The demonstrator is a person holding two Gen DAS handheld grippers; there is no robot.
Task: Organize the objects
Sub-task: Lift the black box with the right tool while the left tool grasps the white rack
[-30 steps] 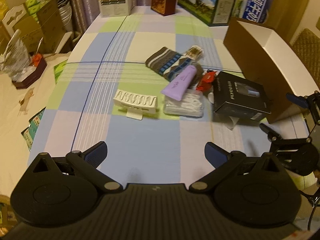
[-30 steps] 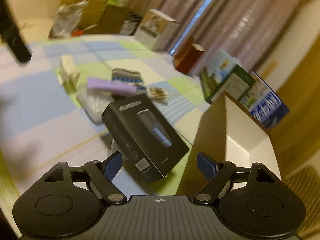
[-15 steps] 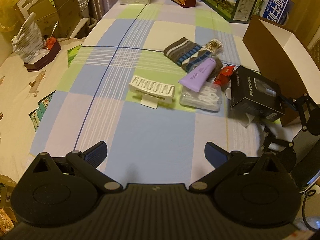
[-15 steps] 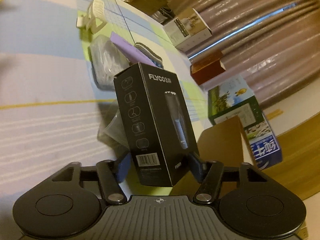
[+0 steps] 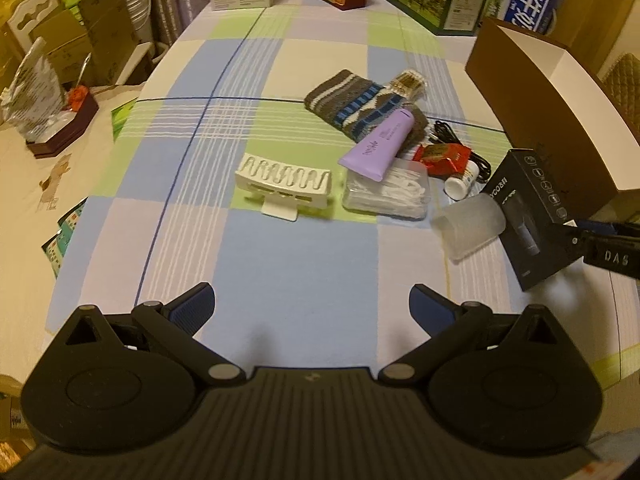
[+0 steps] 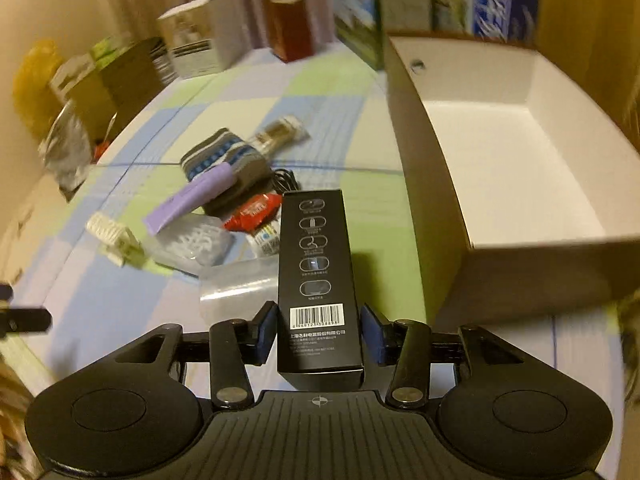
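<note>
Black box (image 6: 316,280) between closing right fingers (image 6: 267,332); left fingers (image 5: 192,308) apart over checked tablecloth (image 5: 280,272).

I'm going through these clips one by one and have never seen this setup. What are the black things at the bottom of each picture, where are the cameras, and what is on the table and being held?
No robot here: a person holds a two-finger gripper in each hand, each carrying a wide-angle camera looking along its fingers. The black shapes are those grippers. The left gripper is open and empty above the checked tablecloth. The right gripper is closing its jaws on a black shaver box, which sits between the pads. On the cloth lie a white rack, a purple tube, a knitted sock, a clear cup and small packets. The open brown box stands empty beside them.
</note>
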